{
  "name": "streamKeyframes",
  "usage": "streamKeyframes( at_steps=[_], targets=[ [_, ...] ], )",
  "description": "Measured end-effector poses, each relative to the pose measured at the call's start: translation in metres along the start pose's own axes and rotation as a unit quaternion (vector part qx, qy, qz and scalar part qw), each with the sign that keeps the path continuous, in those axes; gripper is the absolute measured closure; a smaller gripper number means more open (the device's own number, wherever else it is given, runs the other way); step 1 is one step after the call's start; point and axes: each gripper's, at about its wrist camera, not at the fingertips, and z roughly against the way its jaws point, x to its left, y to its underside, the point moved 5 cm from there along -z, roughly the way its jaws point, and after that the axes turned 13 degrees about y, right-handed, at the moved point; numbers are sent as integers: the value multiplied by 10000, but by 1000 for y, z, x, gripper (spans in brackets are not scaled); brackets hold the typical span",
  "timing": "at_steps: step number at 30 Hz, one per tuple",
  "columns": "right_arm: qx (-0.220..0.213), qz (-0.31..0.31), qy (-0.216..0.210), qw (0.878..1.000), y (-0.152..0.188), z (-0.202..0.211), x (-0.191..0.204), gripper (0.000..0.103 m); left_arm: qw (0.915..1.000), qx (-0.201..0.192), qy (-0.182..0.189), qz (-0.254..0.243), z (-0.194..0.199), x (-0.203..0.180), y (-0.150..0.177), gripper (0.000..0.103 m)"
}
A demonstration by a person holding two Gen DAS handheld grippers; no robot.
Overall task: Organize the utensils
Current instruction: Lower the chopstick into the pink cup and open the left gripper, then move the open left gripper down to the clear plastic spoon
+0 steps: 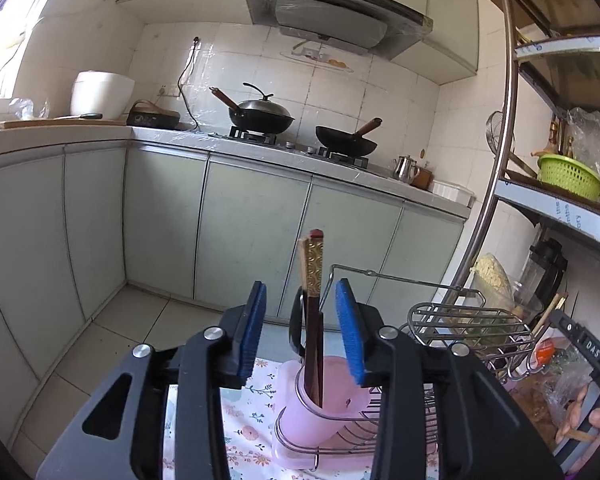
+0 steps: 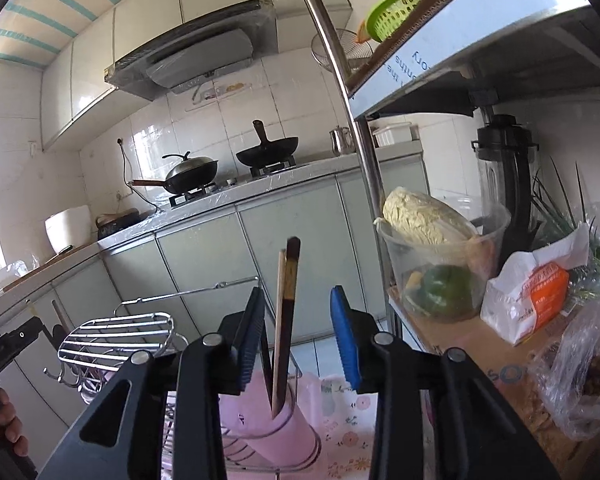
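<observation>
Between both pairs of jaws, the chopsticks [image 1: 314, 304] stand upright in the pink cup [image 1: 316, 404], which sits in the wire rack [image 1: 404, 420] on the desk. I judge a careless pull-back could clip their tops and tip the cup. My left gripper [image 1: 300, 332] and right gripper [image 2: 300, 334] are parted, pads clear of the sticks, holding nothing.

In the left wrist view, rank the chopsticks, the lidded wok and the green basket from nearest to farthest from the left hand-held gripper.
1. Chopsticks: standing in the pink cup, between the open jaws of the left hand-held gripper.
2. Green basket: on the shelf, upper right.
3. Lidded wok: on the stove across the kitchen.
</observation>
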Motion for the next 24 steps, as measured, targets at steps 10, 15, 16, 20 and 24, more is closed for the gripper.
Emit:
streamKeyframes(
  at_steps=[10,15,16,20,24],
  targets=[
    [242,-177,-135,9995,16,30,-7,69,9998,49,86,191,23,-2,4,66],
    [552,-172,-267,9980,38,42,-5,69,9993,206,186,252,35,-10,18,66],
    [610,-165,-276,9976,43,43,-5,69,9991,265,200,250,37,-12,22,66],
    [927,-107,-358,9950,63,47,-1,69,9980,525,268,233,40,-19,40,66],
    [1168,-5,-405,9923,81,51,5,69,9960,817,313,200,40,-24,61,66]
  ],
)
